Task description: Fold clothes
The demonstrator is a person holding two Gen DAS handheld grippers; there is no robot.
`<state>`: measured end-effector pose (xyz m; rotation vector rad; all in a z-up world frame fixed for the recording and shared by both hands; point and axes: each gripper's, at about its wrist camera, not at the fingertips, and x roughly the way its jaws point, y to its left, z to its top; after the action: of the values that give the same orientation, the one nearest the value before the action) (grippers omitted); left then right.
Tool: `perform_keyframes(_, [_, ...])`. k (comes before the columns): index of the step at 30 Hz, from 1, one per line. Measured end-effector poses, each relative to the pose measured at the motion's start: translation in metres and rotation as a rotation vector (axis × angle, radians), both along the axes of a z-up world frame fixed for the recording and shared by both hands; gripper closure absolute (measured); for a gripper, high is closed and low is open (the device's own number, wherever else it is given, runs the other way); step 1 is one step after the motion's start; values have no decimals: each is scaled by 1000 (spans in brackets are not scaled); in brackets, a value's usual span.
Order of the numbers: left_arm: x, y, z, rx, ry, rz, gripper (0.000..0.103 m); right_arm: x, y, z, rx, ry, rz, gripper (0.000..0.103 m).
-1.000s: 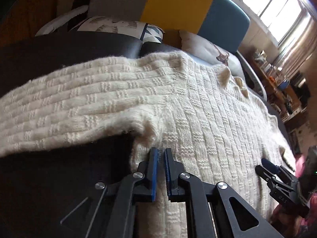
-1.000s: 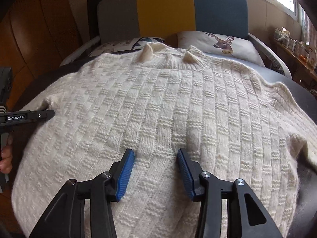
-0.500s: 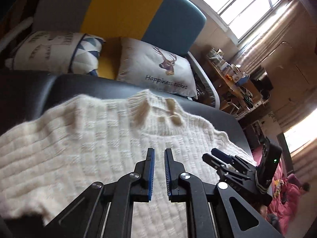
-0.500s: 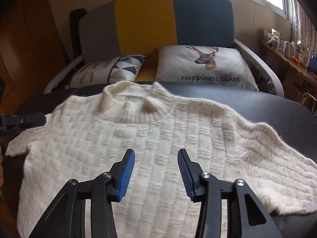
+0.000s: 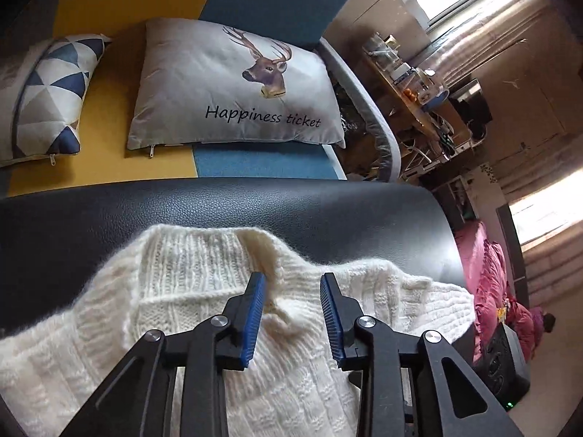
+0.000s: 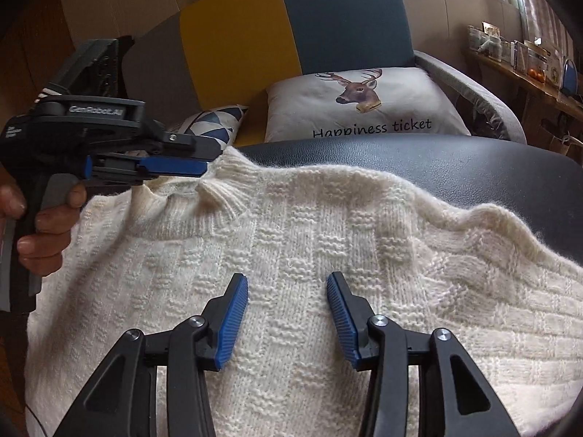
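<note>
A cream knitted sweater (image 6: 328,240) lies spread flat on a black leather surface (image 6: 437,160), its ribbed collar (image 6: 218,193) toward the sofa. My left gripper (image 5: 291,291) is open, its blue pads standing either side of a fold of the collar (image 5: 204,255) without pinching it. Seen from the right wrist, that left gripper (image 6: 196,165) hovers side-on over the collar, held by a hand (image 6: 43,225). My right gripper (image 6: 288,291) is open just above the sweater's upper chest, nothing between its fingers.
Behind the black surface (image 5: 255,207) is a grey, yellow and blue sofa (image 6: 291,36) with a deer cushion (image 6: 364,105) and a triangle-patterned cushion (image 5: 47,94). A cluttered wooden shelf (image 6: 528,69) runs along the right wall. Pink fabric (image 5: 492,276) lies on the floor.
My left gripper has left the sleeve area, travelled up to the collar and opened from shut. My right gripper has moved up the sweater toward the neckline, staying open.
</note>
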<state>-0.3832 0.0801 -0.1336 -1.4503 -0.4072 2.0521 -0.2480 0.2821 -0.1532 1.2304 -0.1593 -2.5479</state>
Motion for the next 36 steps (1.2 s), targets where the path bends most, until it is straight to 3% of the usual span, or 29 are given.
perform_keyframes(4, [-1,10,-4,52,5,-63,71,1,1,0,-7,5,3,54])
perform_keyframes(6, [-1,15,-5,83,10,-96,93,1,0,0,-4,7,4,53])
perform_keyframes(7, [1,19,-2,89,34,-110,100,1,0,0,-1,8,4,53])
perform_keyframes(9, [5,26,10,89,97,-115,100,2,-2,0,8,10,4,53])
perform_keyframes(12, [-3,30,-2,-79,107,-35,100,1,-5,-1,39,15,3,53])
perform_keyframes(15, [-2,34,-6,-145,141,-34,100,1,-9,-1,77,19,3,53])
perform_keyframes(18, [0,34,-1,-141,133,-46,99,2,-10,-1,93,21,3,53])
perform_keyframes(22, [9,-6,21,-6,140,40,98,2,-11,0,103,22,3,53])
perform_keyframes(26, [33,-61,32,-35,178,132,98,2,-13,5,107,16,10,54])
perform_keyframes(28, [48,-88,31,-42,179,171,98,-1,-14,14,8,-3,43,52])
perform_keyframes(31, [76,-112,28,-90,226,192,98,-23,-21,29,-334,-98,149,52])
perform_keyframes(33, [91,-119,21,-103,226,186,98,-46,-37,37,-441,-132,184,51])
perform_keyframes(36, [108,-116,10,-152,244,152,98,-85,-67,38,-524,-233,214,50])
